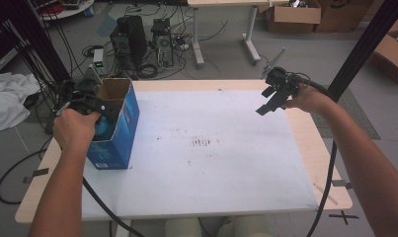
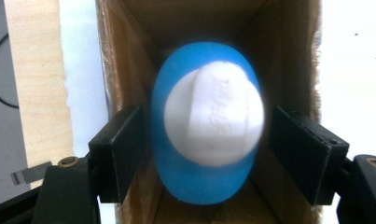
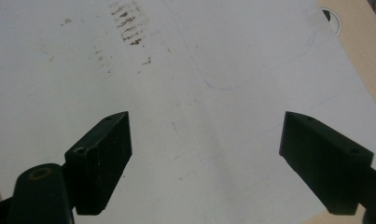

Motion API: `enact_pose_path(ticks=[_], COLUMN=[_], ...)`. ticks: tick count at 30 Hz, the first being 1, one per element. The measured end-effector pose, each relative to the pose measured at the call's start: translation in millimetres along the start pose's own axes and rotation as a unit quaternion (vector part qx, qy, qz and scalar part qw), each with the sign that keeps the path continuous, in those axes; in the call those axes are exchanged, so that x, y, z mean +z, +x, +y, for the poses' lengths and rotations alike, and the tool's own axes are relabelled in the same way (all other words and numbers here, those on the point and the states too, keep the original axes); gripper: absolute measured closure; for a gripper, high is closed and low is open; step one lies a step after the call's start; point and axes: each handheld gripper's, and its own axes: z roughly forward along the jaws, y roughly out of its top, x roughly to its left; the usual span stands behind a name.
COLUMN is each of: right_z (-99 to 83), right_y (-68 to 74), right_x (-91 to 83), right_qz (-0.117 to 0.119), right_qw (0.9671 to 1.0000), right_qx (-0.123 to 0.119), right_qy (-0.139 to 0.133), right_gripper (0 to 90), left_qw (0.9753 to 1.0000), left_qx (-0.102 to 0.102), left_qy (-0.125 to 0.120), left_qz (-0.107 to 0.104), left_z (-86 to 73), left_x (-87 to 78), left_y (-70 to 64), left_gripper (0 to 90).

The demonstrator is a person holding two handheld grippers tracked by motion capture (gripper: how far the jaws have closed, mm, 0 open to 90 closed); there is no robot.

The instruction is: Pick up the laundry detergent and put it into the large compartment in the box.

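Note:
An open-topped blue cardboard box [image 1: 118, 129] stands at the table's left side. My left gripper [image 1: 106, 105] is held over its opening, pointing down into it. In the left gripper view a blurred blue rounded object with a white face [image 2: 209, 116] sits between the jaws of my left gripper [image 2: 206, 154], inside the brown box walls [image 2: 120, 70]. A slim gap shows on each side of it, so the jaws stand open around it. My right gripper [image 1: 267, 106] hovers above the table's right side, and its jaws [image 3: 206, 158] are open with nothing between them.
The white table sheet [image 1: 211, 168] carries a patch of brown marks [image 1: 201, 142] near its middle. Wooden table edges [image 1: 330, 163] frame the sheet. Computer towers [image 1: 130, 42], cables and cardboard boxes [image 1: 293, 15] stand on the floor beyond the table.

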Motion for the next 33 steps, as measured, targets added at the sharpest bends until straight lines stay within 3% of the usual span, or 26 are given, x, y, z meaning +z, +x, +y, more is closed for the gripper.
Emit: enact_pose_path(ticks=[10,15,24,30,32,33], right_z=[-2.2,-3.0,-3.8,-5.2,-5.5,-5.5], right_y=[2.6,5.0,8.2,9.1,9.8,9.8], right_x=[-5.1,-7.9,-11.2,-13.3,-14.2,-14.2], right_qz=[-0.002,-0.004,-0.004,-0.006,-0.006,-0.006], right_qw=[1.0000,1.0000,0.9999,0.9999,0.9999,0.9999], right_qx=[0.002,0.000,-0.001,-0.001,0.000,0.000], right_qy=[-0.004,-0.007,-0.009,-0.011,-0.012,-0.012], right_gripper=[16.9,16.8,16.8,16.8,16.8,16.8], left_qw=[0.9999,0.9995,0.9968,0.9932,0.9909,0.9909], left_qx=[0.010,0.020,0.067,0.103,0.123,0.123], left_qy=[-0.014,-0.024,-0.043,-0.053,-0.053,-0.053], left_qz=[0.003,-0.005,-0.009,-0.013,-0.015,-0.015], left_z=[0.7,-1.3,-4.4,-4.4,-3.5,-3.5], left_x=[-20.7,-31.9,-60.6,-75.5,-80.5,-80.5], left_y=[-7.0,-13.9,-40.4,-62.4,-75.0,-75.0], left_gripper=[26.2,21.1,20.3,20.2,20.2,20.2])
